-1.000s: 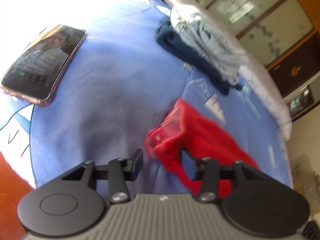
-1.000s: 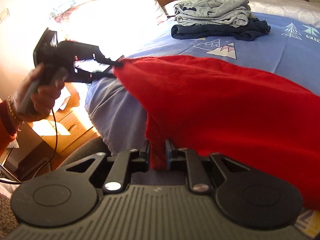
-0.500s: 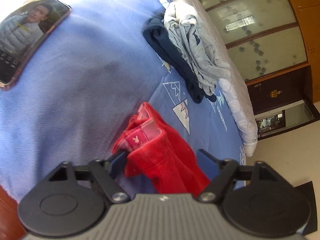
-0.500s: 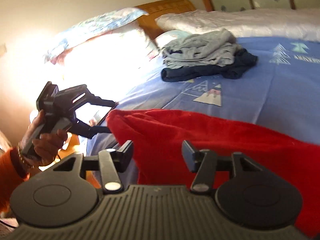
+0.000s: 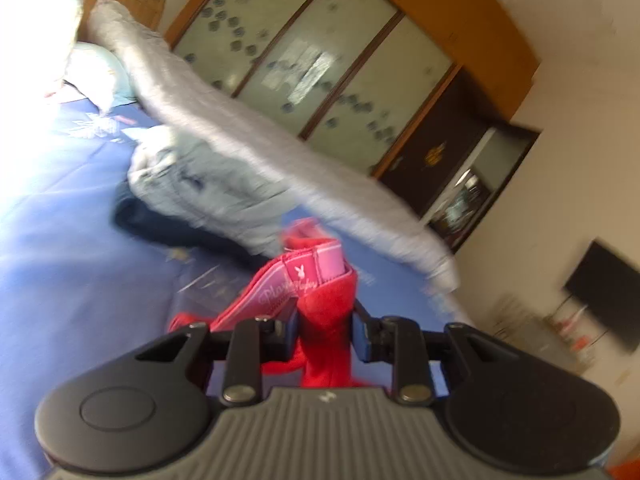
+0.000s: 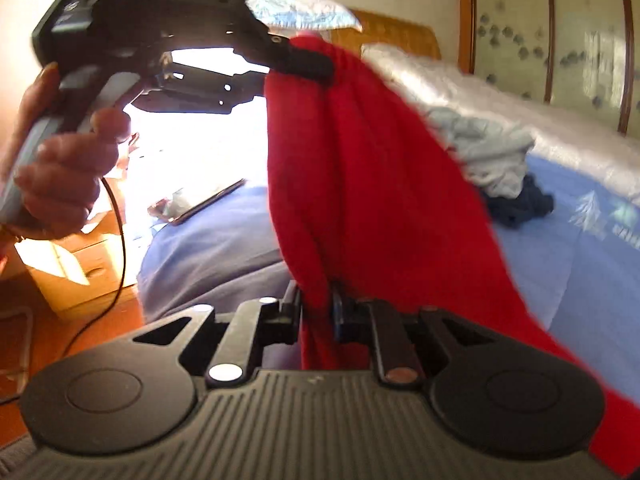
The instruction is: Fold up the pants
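Left wrist: left gripper (image 5: pixel 325 326) jaws closing, pinching the red pants (image 5: pixel 326 312), waistband just ahead, above the bed (image 5: pixel 60 240). Right wrist: right gripper (image 6: pixel 316 312) jaws closing, pinching pants (image 6: pixel 372 168) that run up-left to the left gripper (image 6: pixel 304 62).

Fuzzy red cloth pants (image 6: pixel 384 184), matt black plastic tongs (image 6: pixel 316 312), smooth blue cotton bedsheet (image 5: pixel 60 272).

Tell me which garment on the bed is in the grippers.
The red pants: both the left gripper and right gripper are closing on them; the grey clothes and navy garment lie untouched.
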{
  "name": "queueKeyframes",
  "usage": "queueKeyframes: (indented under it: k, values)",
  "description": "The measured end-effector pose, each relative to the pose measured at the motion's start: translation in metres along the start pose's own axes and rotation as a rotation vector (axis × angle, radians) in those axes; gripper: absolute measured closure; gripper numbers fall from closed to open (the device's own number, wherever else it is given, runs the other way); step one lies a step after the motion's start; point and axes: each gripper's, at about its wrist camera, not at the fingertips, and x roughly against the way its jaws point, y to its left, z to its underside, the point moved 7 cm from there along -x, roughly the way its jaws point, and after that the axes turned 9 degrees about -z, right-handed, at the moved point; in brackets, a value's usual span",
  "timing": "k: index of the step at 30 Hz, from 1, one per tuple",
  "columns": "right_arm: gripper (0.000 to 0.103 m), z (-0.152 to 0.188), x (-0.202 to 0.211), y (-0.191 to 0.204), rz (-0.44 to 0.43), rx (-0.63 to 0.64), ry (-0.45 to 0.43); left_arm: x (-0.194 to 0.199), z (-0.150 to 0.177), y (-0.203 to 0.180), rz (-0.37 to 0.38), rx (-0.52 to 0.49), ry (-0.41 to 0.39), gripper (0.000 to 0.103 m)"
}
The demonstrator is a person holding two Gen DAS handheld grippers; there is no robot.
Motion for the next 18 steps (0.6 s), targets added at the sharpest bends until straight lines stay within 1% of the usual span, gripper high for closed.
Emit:
queueKeyframes:
  k: [1,2,3,4,5,6,7,9,11,14,16,18]
  values:
    - [0.076,0.008,-0.011,-0.002,-0.026,-0.038,0.049,-0.006,0.015,0.019,-0.054,0.044,0.047,0.074]
    - [0.074,0.020,-0.022,-0.004,-0.060,-0.072,0.106,-0.013,0.034,0.045,-0.121,0.126,0.119,0.073]
    - [0.074,0.032,-0.032,-0.006,-0.077,-0.098,0.154,-0.020,0.054,0.075,-0.201,0.238,0.208,0.075]
    - [0.073,0.037,-0.034,-0.008,-0.074,-0.113,0.153,-0.020,0.069,0.101,-0.240,0.346,0.270,0.069]
    - [0.069,0.037,-0.032,-0.008,-0.084,-0.126,0.135,-0.015,0.076,0.116,-0.174,0.457,0.273,0.068]
    - [0.068,0.035,-0.030,-0.009,-0.104,-0.150,0.134,-0.008,0.078,0.124,-0.114,0.549,0.261,0.068]
    - [0.067,0.032,-0.028,-0.011,-0.121,-0.169,0.131,-0.004,0.076,0.126,-0.108,0.567,0.251,0.067]
    - [0.067,0.027,-0.022,-0.012,-0.137,-0.178,0.116,0.000,0.064,0.119,-0.165,0.478,0.227,0.064]
    - [0.067,0.024,-0.014,-0.012,-0.145,-0.198,0.097,0.001,0.047,0.104,-0.201,0.391,0.201,0.064]
    - [0.067,0.025,0.003,-0.014,-0.151,-0.252,0.061,0.003,0.019,0.084,-0.249,0.276,0.167,0.056]
    - [0.067,0.026,0.015,-0.018,-0.159,-0.296,0.039,0.009,0.005,0.078,-0.274,0.236,0.134,0.054]
    - [0.067,0.025,0.028,-0.023,-0.148,-0.320,0.014,0.010,-0.013,0.076,-0.262,0.223,0.108,0.054]
